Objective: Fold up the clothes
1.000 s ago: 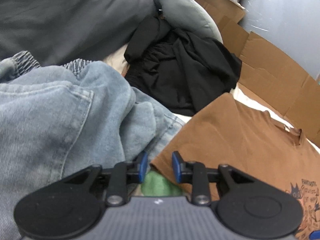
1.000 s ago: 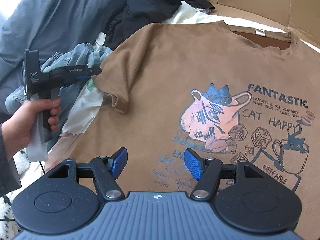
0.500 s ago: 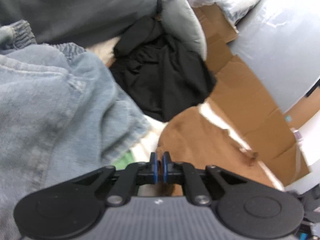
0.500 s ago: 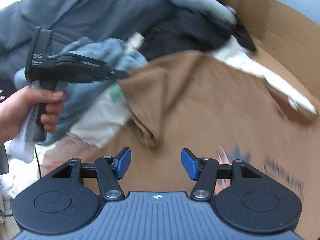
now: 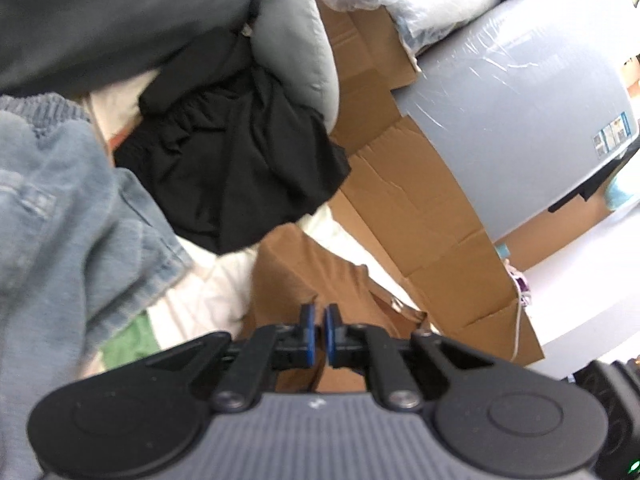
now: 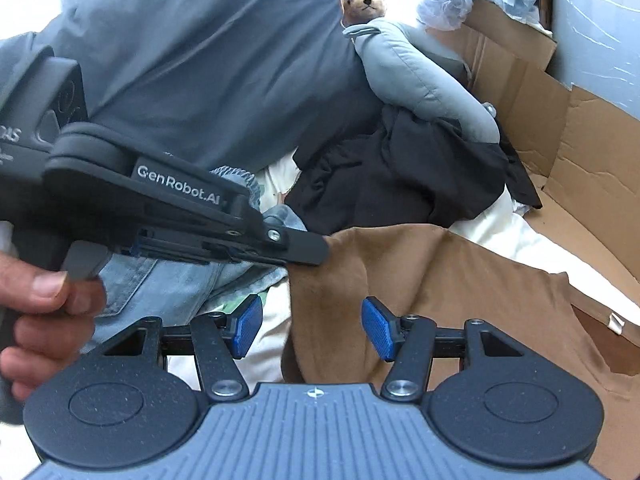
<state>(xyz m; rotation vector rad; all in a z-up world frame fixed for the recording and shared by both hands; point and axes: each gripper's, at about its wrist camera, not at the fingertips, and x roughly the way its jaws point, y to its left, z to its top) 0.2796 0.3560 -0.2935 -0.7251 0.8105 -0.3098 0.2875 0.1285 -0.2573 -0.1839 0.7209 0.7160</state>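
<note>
A brown T-shirt (image 6: 460, 280) lies on a white sheet, and its left sleeve edge is lifted. My left gripper (image 5: 316, 334) is shut on that brown sleeve (image 5: 304, 276); in the right wrist view the left gripper (image 6: 308, 254) pinches the shirt's corner, held by a hand (image 6: 44, 312). My right gripper (image 6: 312, 328) stands open just below, blue pads apart, over the shirt's left edge with nothing between them. The shirt's print is out of sight.
Light blue jeans (image 5: 60, 216) lie left, a black garment (image 5: 240, 168) and a grey cushion (image 5: 296, 48) behind. Flattened cardboard (image 5: 420, 220) runs along the right. A dark grey blanket (image 6: 200, 60) and a teddy bear (image 6: 366, 0) sit at the back.
My left gripper closed on the brown sleeve and lifted it. The right gripper swung left and forward, from the printed chest toward the held sleeve, staying open.
</note>
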